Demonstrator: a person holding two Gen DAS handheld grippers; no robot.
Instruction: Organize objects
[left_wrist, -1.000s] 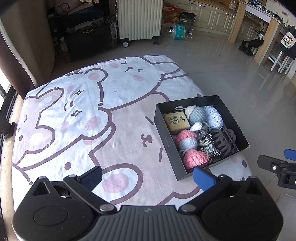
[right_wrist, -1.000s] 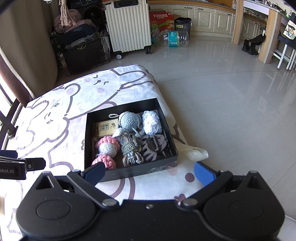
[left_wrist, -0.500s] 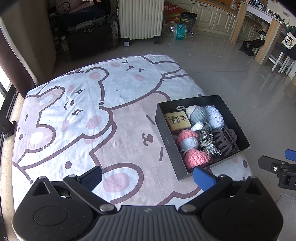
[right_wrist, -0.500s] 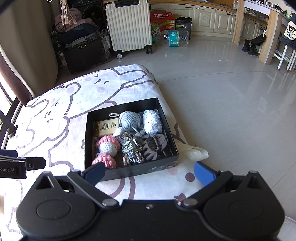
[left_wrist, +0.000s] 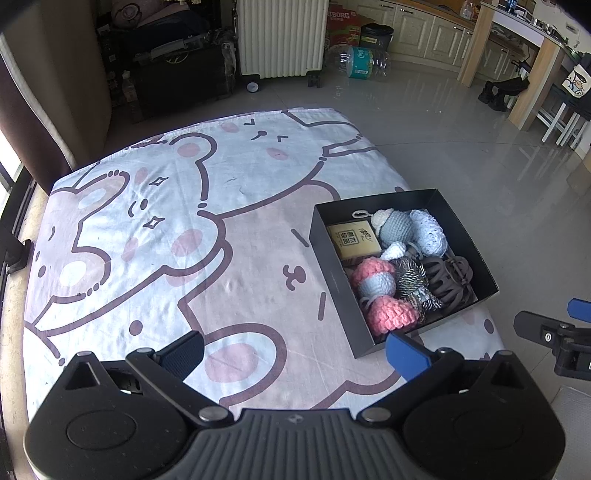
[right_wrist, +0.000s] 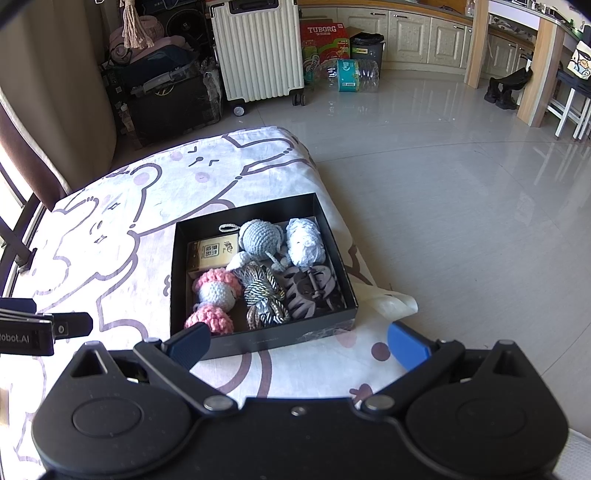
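Nothing moved; both grippers, left gripper (left_wrist: 293, 350) and right gripper (right_wrist: 299, 341), hang spread, empty; black box (right_wrist: 343, 280) sits near bed edge, a nudge could tip it.

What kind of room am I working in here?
Most likely a lived-in home, an open room joined to a kitchen: a bear-print sheet covers the work surface, a white suitcase stands by the wall, and cream kitchen cabinets line the far side.

Bear-print bed sheet (left_wrist: 184, 229) — black box (right_wrist: 258, 338) on right edge; filled
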